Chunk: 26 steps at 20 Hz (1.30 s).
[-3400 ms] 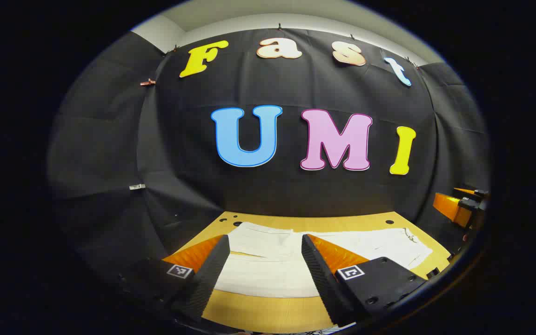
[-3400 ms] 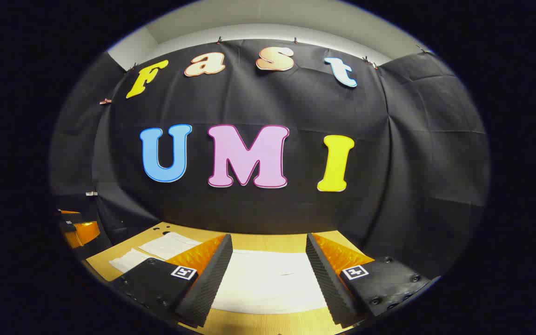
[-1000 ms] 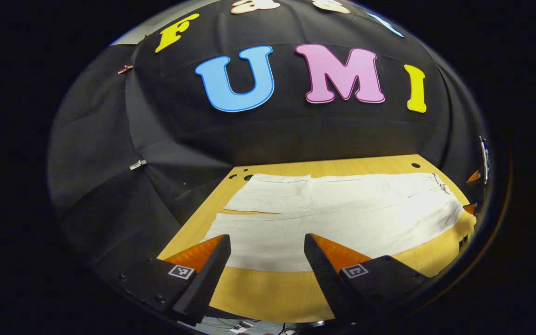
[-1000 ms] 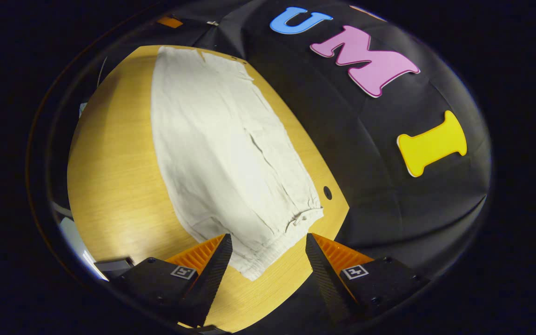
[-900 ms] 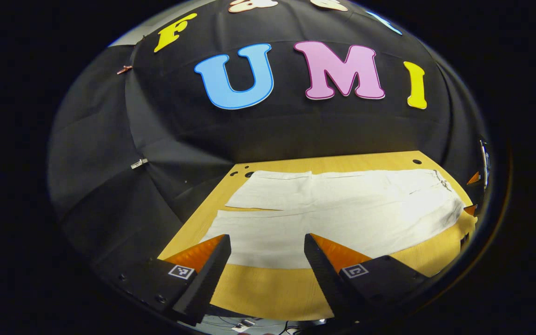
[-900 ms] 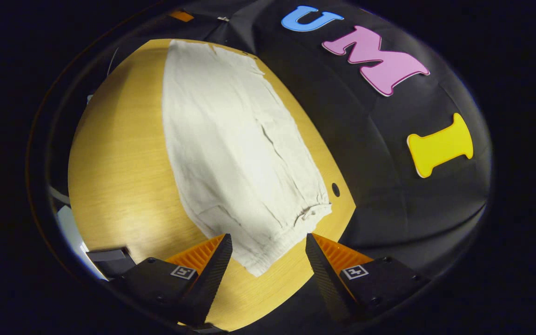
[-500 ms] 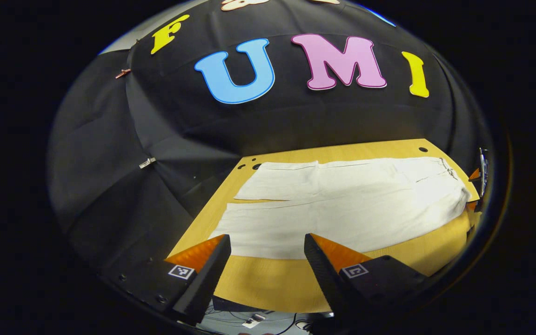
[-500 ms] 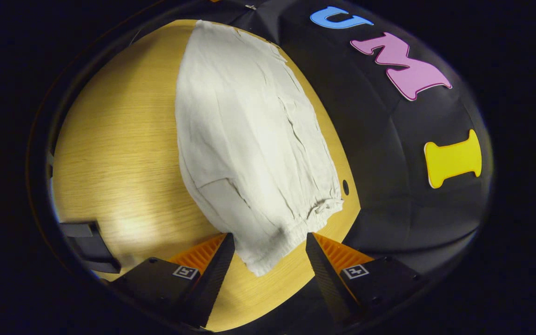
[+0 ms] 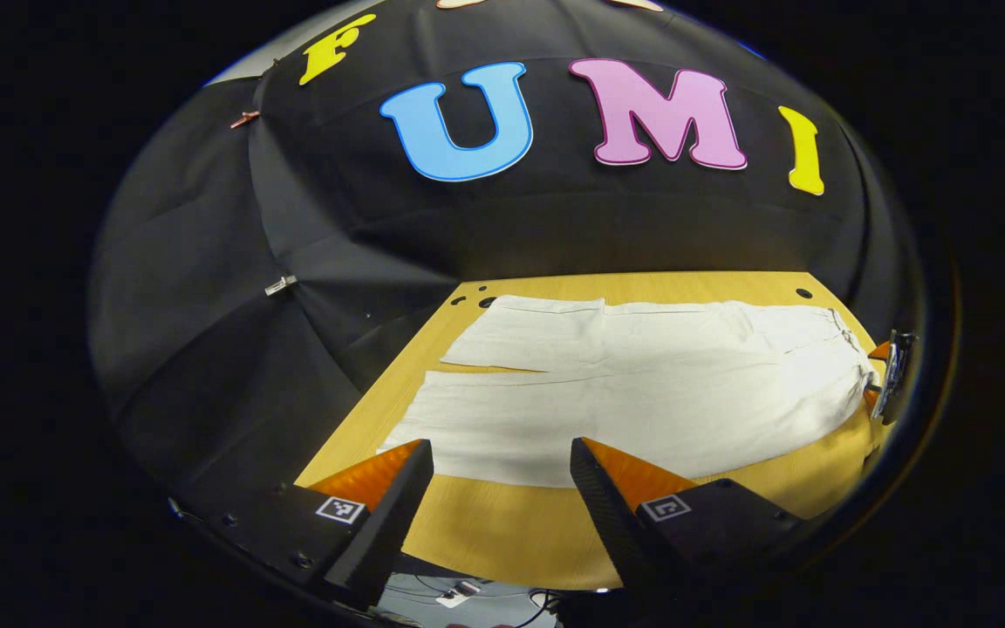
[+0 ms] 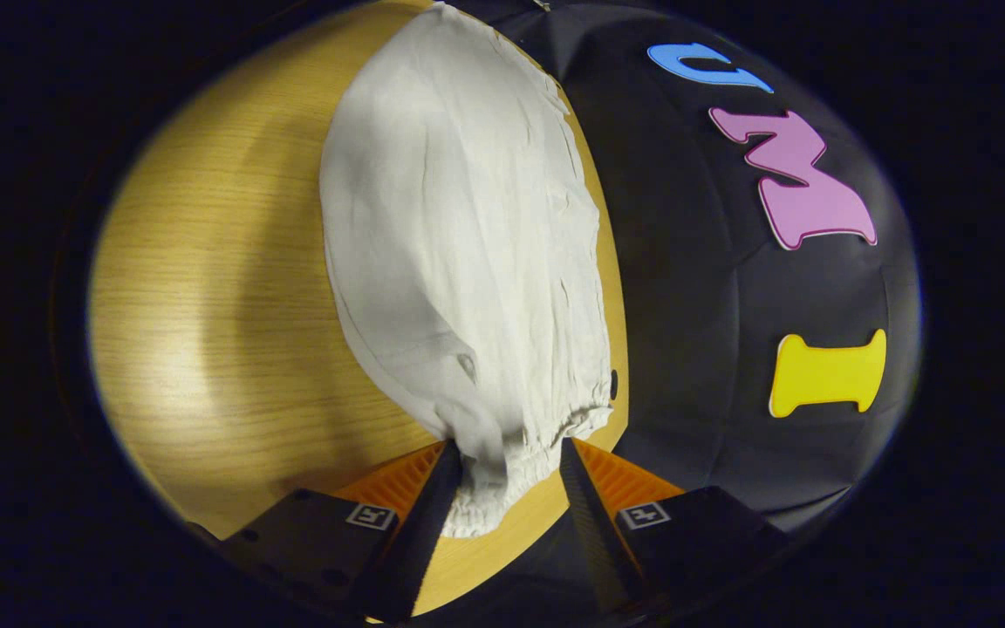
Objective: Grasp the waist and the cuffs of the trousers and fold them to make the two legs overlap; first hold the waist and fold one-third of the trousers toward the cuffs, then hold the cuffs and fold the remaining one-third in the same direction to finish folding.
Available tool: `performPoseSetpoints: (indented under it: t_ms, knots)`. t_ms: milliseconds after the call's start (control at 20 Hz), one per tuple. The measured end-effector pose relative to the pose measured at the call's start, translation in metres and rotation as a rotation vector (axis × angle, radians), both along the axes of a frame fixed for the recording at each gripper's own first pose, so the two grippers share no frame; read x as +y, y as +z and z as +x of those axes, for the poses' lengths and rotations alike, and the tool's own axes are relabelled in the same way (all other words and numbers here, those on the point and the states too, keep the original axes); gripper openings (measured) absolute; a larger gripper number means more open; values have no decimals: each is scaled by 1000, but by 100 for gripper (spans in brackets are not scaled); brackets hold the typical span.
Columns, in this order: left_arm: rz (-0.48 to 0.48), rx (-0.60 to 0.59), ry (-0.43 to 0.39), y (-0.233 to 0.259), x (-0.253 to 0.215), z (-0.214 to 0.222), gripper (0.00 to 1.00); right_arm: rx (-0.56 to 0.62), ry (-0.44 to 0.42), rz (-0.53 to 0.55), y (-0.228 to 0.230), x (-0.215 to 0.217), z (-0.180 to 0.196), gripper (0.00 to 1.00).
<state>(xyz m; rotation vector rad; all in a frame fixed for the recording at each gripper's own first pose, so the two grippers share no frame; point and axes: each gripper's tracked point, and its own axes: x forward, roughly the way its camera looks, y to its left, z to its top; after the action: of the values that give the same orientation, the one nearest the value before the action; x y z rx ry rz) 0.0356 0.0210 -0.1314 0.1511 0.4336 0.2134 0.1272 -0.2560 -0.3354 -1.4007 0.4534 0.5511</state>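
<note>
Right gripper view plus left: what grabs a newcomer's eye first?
The pale trousers, spread flat along the wooden table, legs side by side. In the right gripper view their gathered waistband sits between the right tongs, whose fingers have not visibly closed on it. The left tongs hang open above the near leg's edge.
</note>
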Motion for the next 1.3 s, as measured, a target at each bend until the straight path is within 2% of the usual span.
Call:
performPoseSetpoints:
  t_ms: [100, 150, 200, 250, 350, 450, 500, 550, 600, 650, 800, 1050, 1200, 1250, 1300]
  knots:
    - [14, 6, -9, -6, 6, 4, 99, 43, -24, 17, -7, 0, -5, 61]
    - [24, 18, -1, -11, 12, 5, 99, 70, -35, 26, -12, 0, -9, 41]
    - [30, 38, 9, -19, 20, 5, 99, 86, -41, 24, -14, 0, -12, 33]
    - [32, 48, 14, -25, 25, 6, 99, 80, -36, 16, -11, 1, -12, 19]
    - [41, 73, 22, -35, 37, 6, 99, 82, -50, 12, -13, 0, -10, 11]
    - [51, 99, 38, -46, 52, 5, 99, 135, -98, 29, -15, 0, -13, 9]
    - [54, 109, 43, -50, 60, 5, 99, 172, -122, 39, -15, 0, -13, 14]
    - [62, 118, 48, -55, 67, 6, 99, 208, -137, 51, -15, -1, -12, 7]
    - [78, 125, 46, -59, 76, 7, 99, 236, -144, 63, -15, 1, -12, 12]
    - [105, 134, 40, -64, 85, 10, 99, 258, -151, 73, -14, 1, -12, 5]
    - [253, 171, -17, -69, 119, 21, 99, 270, -136, 59, -14, 0, -11, 6]
    - [607, 287, -212, -82, 163, 47, 99, 271, -135, 35, -14, 1, -12, 5]
    - [769, 358, -375, -104, 164, 60, 98, 278, -126, 9, -15, 0, -13, 5]
    - [829, 383, -434, -111, 169, 70, 98, 284, -120, -5, -14, 1, -13, 5]
    - [974, 445, -562, -128, 181, 84, 98, 286, -109, -23, -14, 1, -14, 5]
